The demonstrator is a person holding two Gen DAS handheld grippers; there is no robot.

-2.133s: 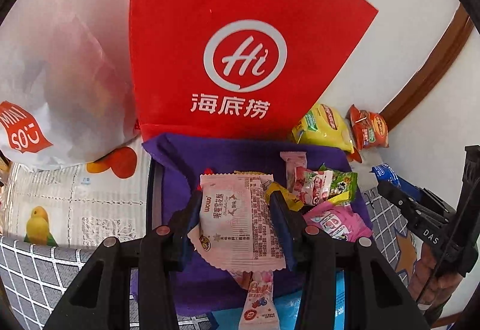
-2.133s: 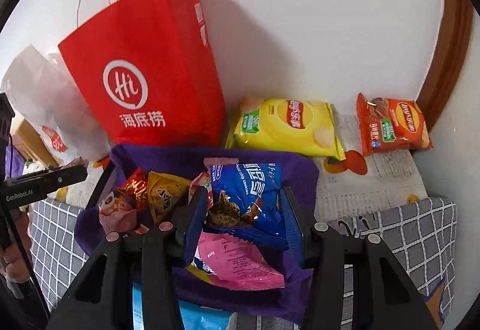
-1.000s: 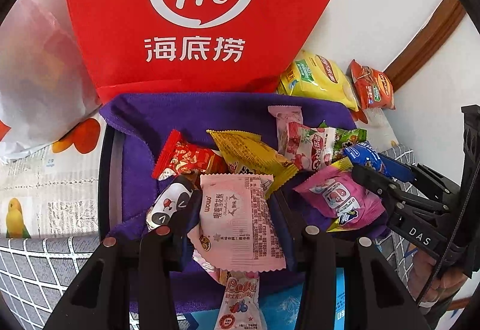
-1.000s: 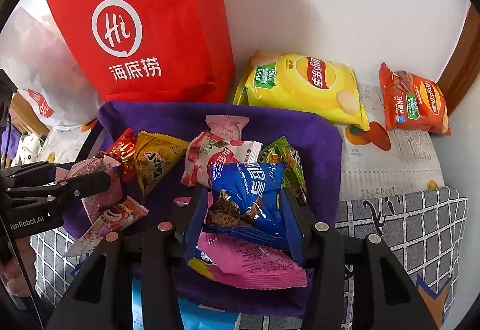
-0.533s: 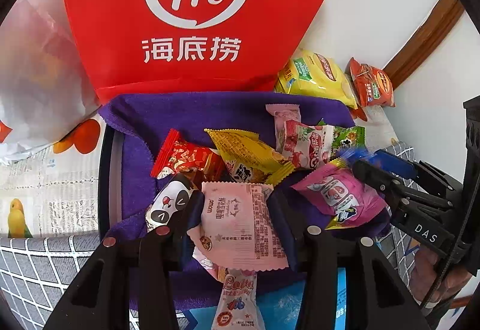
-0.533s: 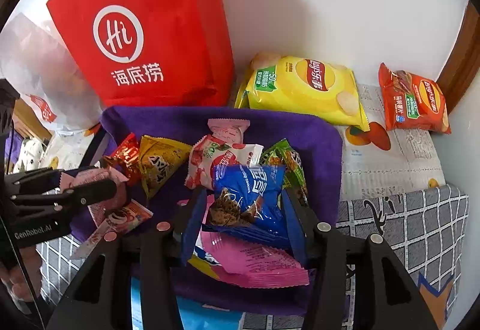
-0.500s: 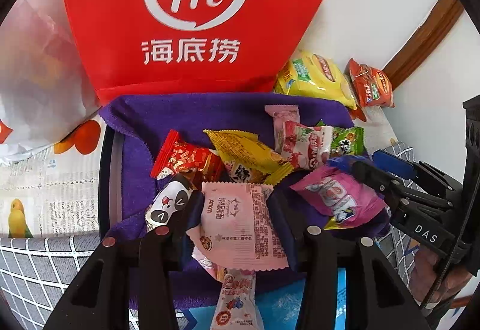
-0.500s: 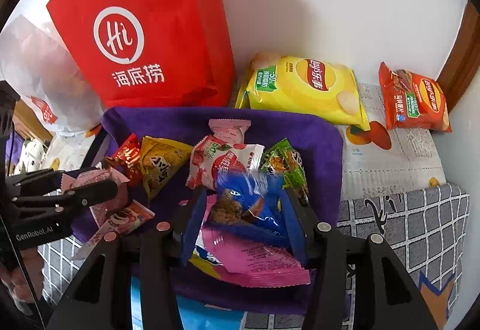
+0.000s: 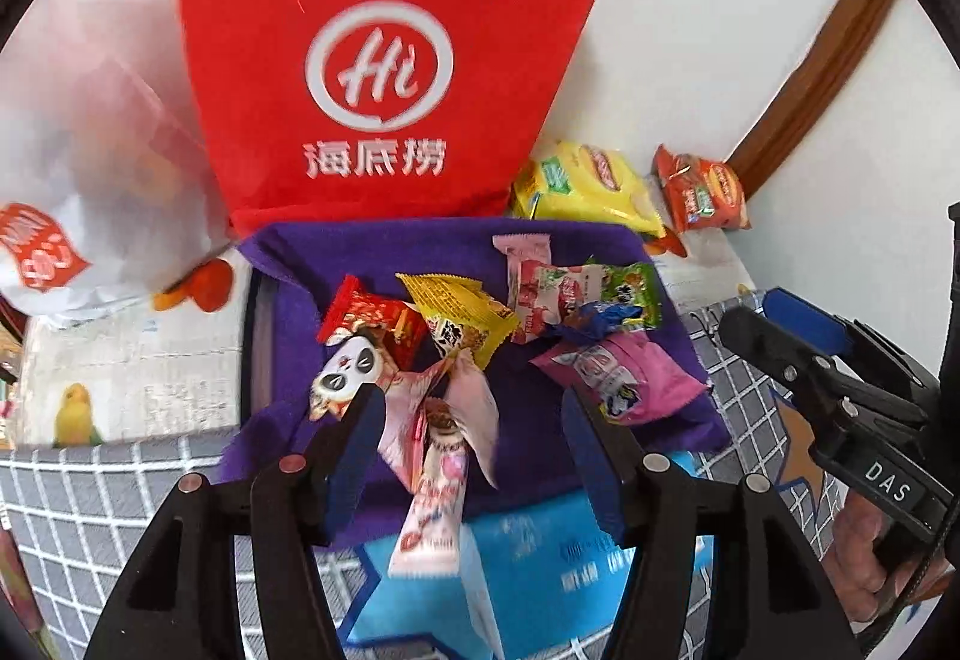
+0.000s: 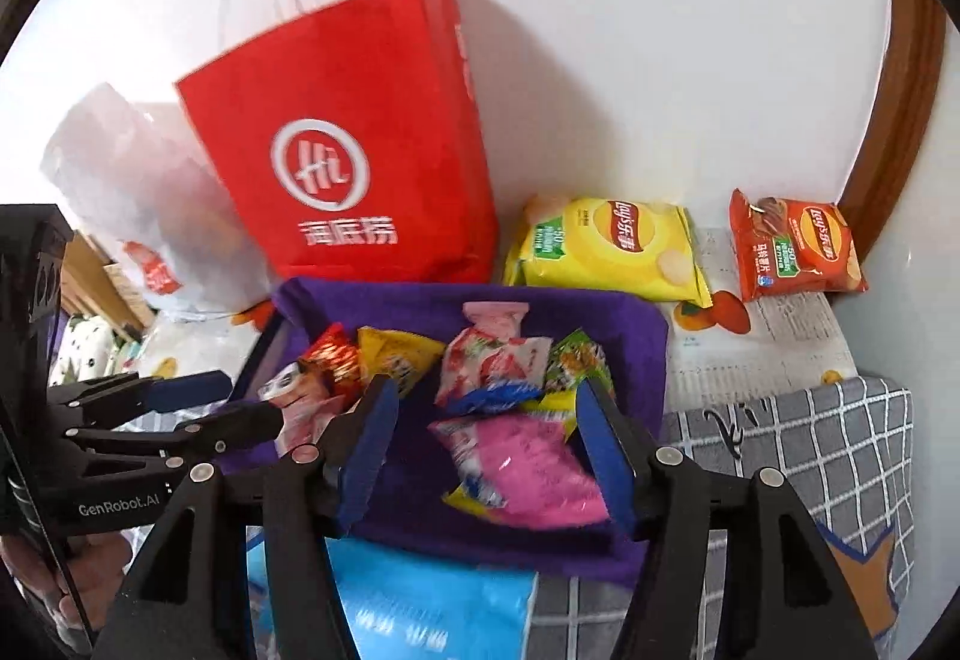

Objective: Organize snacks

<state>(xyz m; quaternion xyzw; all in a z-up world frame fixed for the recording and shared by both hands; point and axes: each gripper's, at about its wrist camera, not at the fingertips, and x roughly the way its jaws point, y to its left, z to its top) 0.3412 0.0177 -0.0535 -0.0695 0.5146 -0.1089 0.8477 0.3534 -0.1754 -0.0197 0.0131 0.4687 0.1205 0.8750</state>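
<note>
A red paper bag (image 9: 384, 78) with a white "Hi" logo stands against the wall at twelve o'clock of the purple-lined tray (image 9: 420, 246), touching its far edge, and a white plastic bag (image 9: 90, 180) slumps at its ten o'clock. A yellow chip bag (image 10: 606, 246) and an orange chip bag (image 10: 792, 252) lie flat at the tray's one and two o'clock, clear of it, and a light blue pack (image 9: 540, 564) sits against the near edge at six o'clock. Inside the tray, a red wrapper (image 9: 366, 318), a yellow wrapper (image 9: 462, 318), a strawberry-print packet (image 9: 558, 288) and a green packet (image 9: 630, 288) are heaped toward the far side. The pale pink snack packet (image 9: 444, 408) lies crumpled and blurred over a panda-print packet (image 9: 345, 372), its long axis running roughly from eleven to five o'clock; it sits between the fingers of the left gripper (image 9: 474, 444), nearer the left finger, and neither blue pad touches it, the jaws being spread wide. The blue snack packet (image 10: 492, 399) lies crumpled atop a magenta packet (image 10: 528, 468), long axis from eight to two o'clock, between the fingers of the right gripper (image 10: 486, 456), whose jaws also stand well apart and grip nothing.
</note>
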